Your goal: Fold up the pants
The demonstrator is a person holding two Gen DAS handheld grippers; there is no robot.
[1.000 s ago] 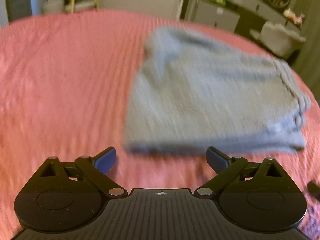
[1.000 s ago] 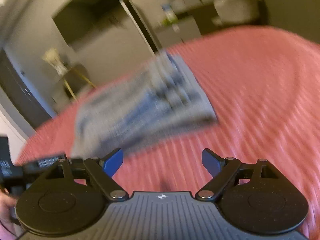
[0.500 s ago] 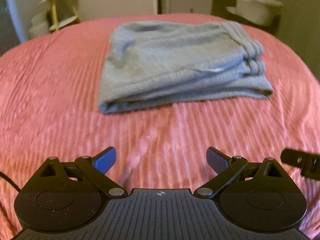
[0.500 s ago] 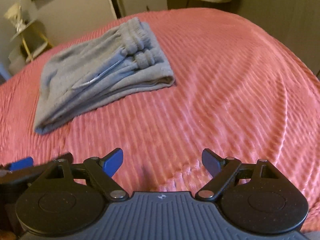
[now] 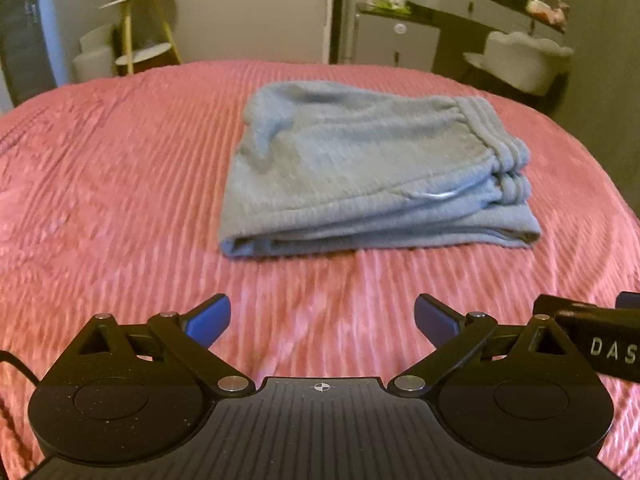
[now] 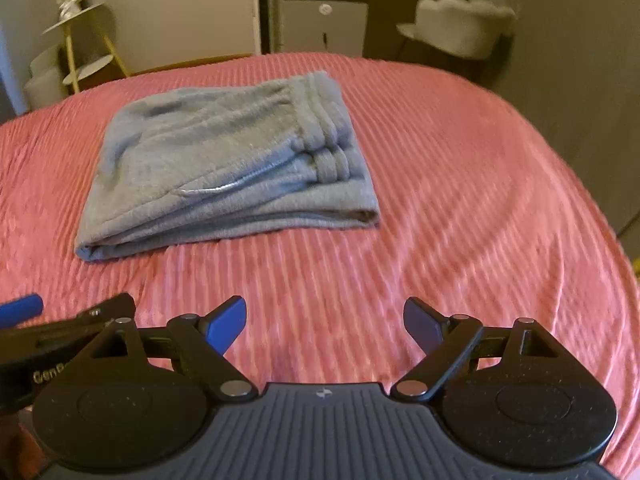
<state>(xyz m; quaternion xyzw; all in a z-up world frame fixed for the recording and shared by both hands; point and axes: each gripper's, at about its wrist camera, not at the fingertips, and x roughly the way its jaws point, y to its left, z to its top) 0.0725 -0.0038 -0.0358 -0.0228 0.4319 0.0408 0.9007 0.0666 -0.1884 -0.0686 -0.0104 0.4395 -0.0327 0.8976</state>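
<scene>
Bedspread, pink and ribbed, covered the bed and filled most of both views, its far edge curving under the wall and furniture. Taking the pants as landmark: the grey pants lay folded into a flat stack near the bedspread's far middle, elastic waistband along the stack's right edge, the thick folded edge facing the cameras. Bare bedspread ran wide on every side of the pants, widest to their left in the left wrist view and to their right in the right wrist view. A broad bare strip also separated the pants' near edge from both tools. The left hand-held gripper hovered on the near side of the pants, fingers spread wide, holding nothing. The right hand-held gripper hovered likewise near, fingers equally spread and empty, beside the left one. A yellow-legged side table stood beyond the pants, left.
</scene>
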